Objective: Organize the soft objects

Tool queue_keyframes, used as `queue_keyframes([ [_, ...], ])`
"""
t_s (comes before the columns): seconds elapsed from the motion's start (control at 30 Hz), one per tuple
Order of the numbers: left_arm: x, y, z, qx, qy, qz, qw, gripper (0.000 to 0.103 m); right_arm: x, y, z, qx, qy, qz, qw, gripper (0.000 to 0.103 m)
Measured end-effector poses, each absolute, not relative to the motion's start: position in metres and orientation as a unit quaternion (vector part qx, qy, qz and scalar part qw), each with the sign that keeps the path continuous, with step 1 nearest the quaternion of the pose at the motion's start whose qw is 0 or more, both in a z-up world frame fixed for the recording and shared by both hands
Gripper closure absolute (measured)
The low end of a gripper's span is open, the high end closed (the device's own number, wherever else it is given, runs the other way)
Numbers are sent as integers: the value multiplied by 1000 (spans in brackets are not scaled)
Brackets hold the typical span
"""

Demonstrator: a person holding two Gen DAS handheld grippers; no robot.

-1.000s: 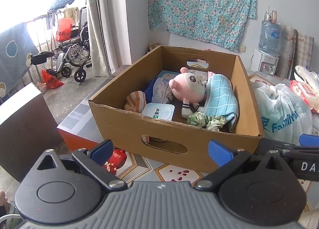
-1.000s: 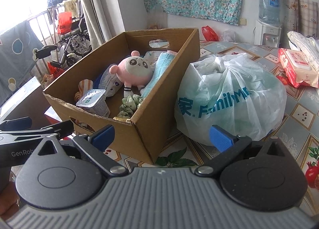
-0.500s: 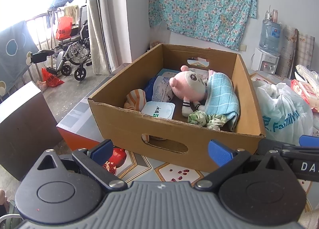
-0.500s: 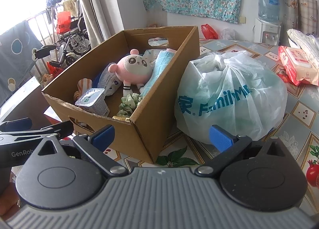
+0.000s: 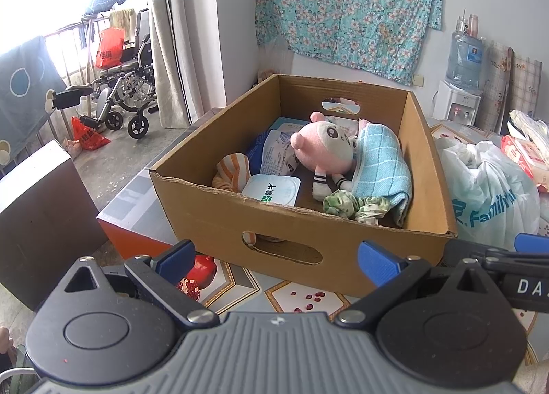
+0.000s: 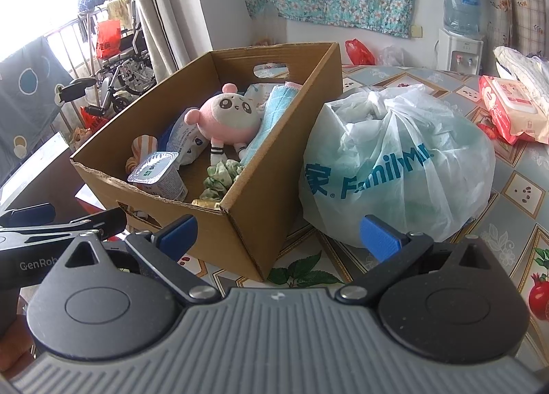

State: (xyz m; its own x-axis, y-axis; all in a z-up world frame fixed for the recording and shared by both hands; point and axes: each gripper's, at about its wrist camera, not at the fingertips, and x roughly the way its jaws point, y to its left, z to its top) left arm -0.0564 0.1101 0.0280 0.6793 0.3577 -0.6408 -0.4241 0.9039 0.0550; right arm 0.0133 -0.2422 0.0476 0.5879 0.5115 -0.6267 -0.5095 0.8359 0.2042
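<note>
I'm holding both tools spread apart, empty: left tool (image 5: pixel 276 251), right tool (image 6: pixel 278 232). Plush (image 5: pixel 322 150), towel (image 5: pixel 381 160) and scrunchie (image 5: pixel 357 205) are sitting in the box (image 5: pixel 308 222), frame centre. Bag (image 6: pixel 398 167) is waiting on the desk (image 6: pixel 521 188), right of centre; looks like it's next.

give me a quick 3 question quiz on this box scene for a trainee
1. True or false: the pink plush toy lies inside the cardboard box.
2. Which item lies against the box's right wall? A) blue towel B) yogurt cup C) green scrunchie
3. What stands on the table just right of the box?

Key: 1 true; 2 A; 3 a white FamilyMart plastic bag, tied shut. Left gripper and right gripper are both open and empty.
</note>
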Motion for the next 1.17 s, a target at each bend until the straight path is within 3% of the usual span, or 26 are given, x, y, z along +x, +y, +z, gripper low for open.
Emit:
queue_keyframes([
  [1.17, -55, 110, 28, -48, 340, 216, 914, 1, 14, -240, 49, 1, 354, 287, 890, 1],
])
